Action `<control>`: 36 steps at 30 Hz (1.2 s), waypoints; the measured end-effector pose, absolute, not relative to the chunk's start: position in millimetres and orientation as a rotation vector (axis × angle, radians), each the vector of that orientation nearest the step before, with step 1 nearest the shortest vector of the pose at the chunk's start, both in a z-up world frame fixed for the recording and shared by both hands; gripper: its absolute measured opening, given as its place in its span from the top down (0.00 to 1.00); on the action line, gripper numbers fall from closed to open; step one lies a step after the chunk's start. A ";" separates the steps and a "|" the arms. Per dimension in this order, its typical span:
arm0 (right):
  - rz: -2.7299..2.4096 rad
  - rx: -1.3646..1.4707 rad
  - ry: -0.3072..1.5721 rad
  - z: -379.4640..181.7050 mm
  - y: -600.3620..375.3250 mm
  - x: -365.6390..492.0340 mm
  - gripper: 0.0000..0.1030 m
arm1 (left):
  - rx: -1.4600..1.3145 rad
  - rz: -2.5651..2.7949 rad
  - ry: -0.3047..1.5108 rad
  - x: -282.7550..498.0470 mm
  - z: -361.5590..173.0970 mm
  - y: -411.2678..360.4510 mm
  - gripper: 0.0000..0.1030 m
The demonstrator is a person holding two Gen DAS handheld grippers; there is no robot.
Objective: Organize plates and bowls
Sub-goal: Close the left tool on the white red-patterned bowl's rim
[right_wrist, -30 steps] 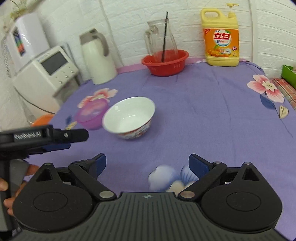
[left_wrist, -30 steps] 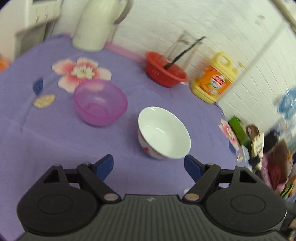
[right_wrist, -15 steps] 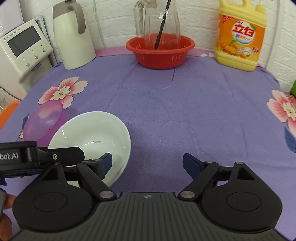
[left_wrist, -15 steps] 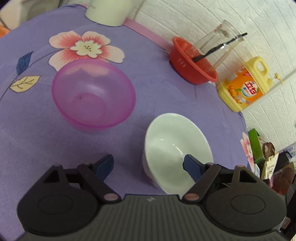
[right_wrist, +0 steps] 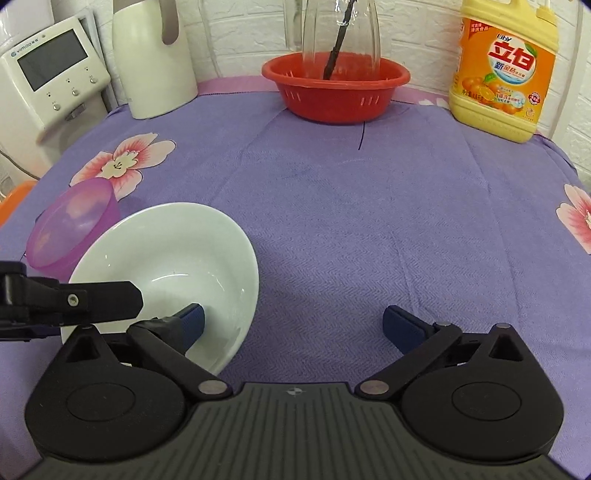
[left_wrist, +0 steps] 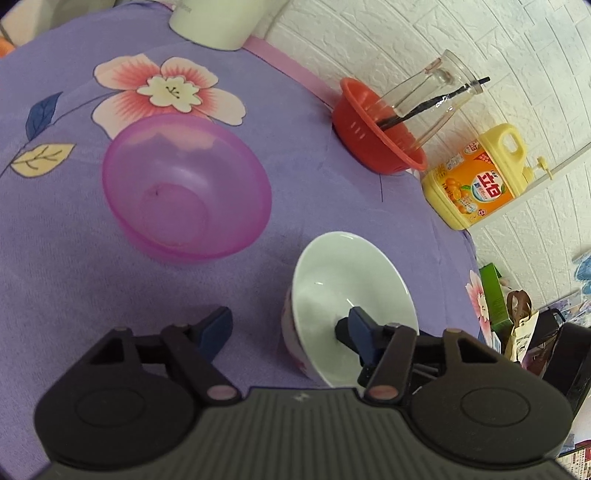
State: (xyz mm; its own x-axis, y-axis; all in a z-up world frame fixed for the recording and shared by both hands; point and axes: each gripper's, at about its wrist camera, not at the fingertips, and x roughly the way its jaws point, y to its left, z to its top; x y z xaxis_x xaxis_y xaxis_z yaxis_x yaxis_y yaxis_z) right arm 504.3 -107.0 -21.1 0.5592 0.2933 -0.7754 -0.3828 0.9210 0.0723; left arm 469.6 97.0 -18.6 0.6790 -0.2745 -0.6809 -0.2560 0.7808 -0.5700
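Table (right_wrist: 406, 206): covered with a purple cloth printed with pink flowers.

White bowl (left_wrist: 347, 295), ceramic, patterned on the outside: stands near the front of the table, tilted, its mouth facing partly sideways. Also seen in the right wrist view (right_wrist: 173, 258).

Pink bowl (left_wrist: 184, 184), translucent plastic: upright on the cloth just beside the white bowl, on a flower print; the two look close but whether they touch cannot be told. Right wrist view (right_wrist: 70, 221).

Left gripper (left_wrist: 291, 325): fingers have just been closing, with the near wall of the white bowl between them. One blue finger (left_wrist: 360, 330) is inside the bowl, the other outside over the cloth. The outer one appears clear of the bowl's wall, so no firm hold shows. In the right wrist view its black arm (right_wrist: 74, 299) reaches across the bowl's rim.

Right gripper (right_wrist: 293, 325): fingers spread wide, holding nothing. Its left finger (right_wrist: 192, 317) is over the white bowl's interior, the other over bare cloth.

At the back by the white brick wall: red colander basket (right_wrist: 336, 92) with a glass pitcher (right_wrist: 340, 33) in it; yellow detergent jug (right_wrist: 506, 74); white thermos jug (right_wrist: 155, 59); white appliance with a screen (right_wrist: 48, 81).
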 end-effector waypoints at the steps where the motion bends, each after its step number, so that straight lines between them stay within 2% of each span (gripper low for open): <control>1: 0.395 -0.109 0.904 -20.0 -105.3 505.5 0.00 | -0.692 -0.012 0.835 469.7 -17.1 95.9 0.42; 6: 0.455 -0.172 0.856 -14.3 -85.5 492.3 0.00 | -0.635 -0.067 0.830 472.3 -11.2 82.3 0.39; 10: 0.471 -0.154 0.858 -13.4 -84.9 493.3 0.00 | -0.678 -0.059 0.837 477.7 -17.8 88.2 0.40; 13: 0.483 -0.100 0.864 -14.2 -88.7 492.8 0.00 | -0.689 -0.066 0.824 478.9 -20.9 88.5 0.45; 15: 0.488 -0.097 0.861 -13.1 -84.6 489.0 0.07 | -0.706 -0.092 0.832 480.9 -23.3 85.6 0.57; 20: 0.528 -0.150 0.850 -10.6 -71.3 471.9 0.06 | -0.684 -0.107 0.855 473.1 -22.9 83.1 0.61; 26: 0.535 -0.098 0.891 -8.5 -79.0 455.1 0.06 | -0.684 -0.116 0.876 451.5 -16.4 79.0 0.62; 36: 0.515 -0.111 0.822 24.3 -104.1 397.8 0.04 | -0.655 -0.192 0.824 393.7 17.2 51.2 0.63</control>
State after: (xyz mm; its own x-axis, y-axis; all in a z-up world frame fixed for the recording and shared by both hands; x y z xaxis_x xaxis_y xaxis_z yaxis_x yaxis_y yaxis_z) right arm 397.8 -104.1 24.3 0.5654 0.3954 -0.7239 -0.4793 0.8717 0.1018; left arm 393.7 51.2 17.2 0.6747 -0.4025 -0.6187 -0.0882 0.7883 -0.6090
